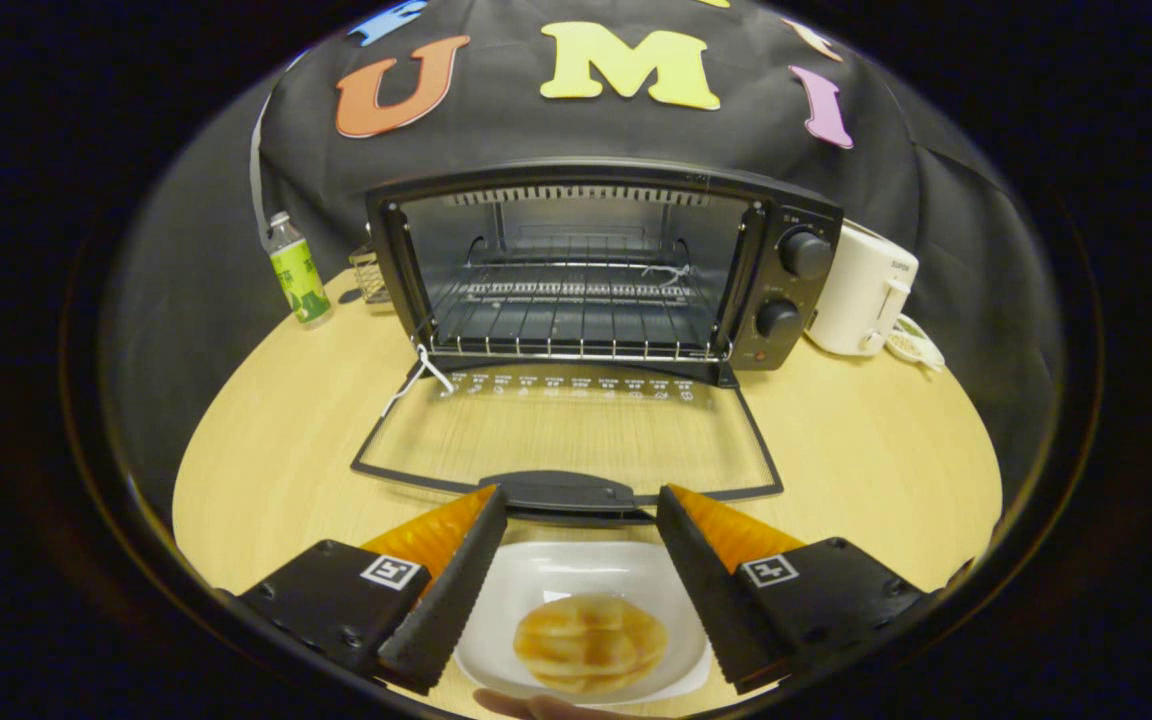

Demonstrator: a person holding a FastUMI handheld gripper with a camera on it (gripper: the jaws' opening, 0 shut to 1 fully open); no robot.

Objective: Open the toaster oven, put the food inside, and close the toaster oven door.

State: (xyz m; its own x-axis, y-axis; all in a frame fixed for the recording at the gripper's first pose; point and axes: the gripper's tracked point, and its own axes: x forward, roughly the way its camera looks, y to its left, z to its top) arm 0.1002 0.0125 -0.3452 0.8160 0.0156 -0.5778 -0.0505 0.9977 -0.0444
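Observation:
A black toaster oven (596, 265) stands at the back of the round wooden table (866, 450). Its glass door (568, 440) lies folded down flat toward me, and the wire rack (576, 325) inside is bare. The door's handle (566, 492) sits just ahead of my fingertips. My gripper (581, 505) is open, fingers spread wide. Between the fingers and below them lies a white square plate (526, 580) with a round golden pastry (591, 643) on it. Neither finger touches the plate or the pastry.
A green-labelled bottle (297, 270) stands left of the oven, with a small wire basket (368, 275) beside it. A white appliance (861, 290) and a small dish (911, 342) sit to the oven's right. A fingertip (536, 706) shows at the plate's near edge.

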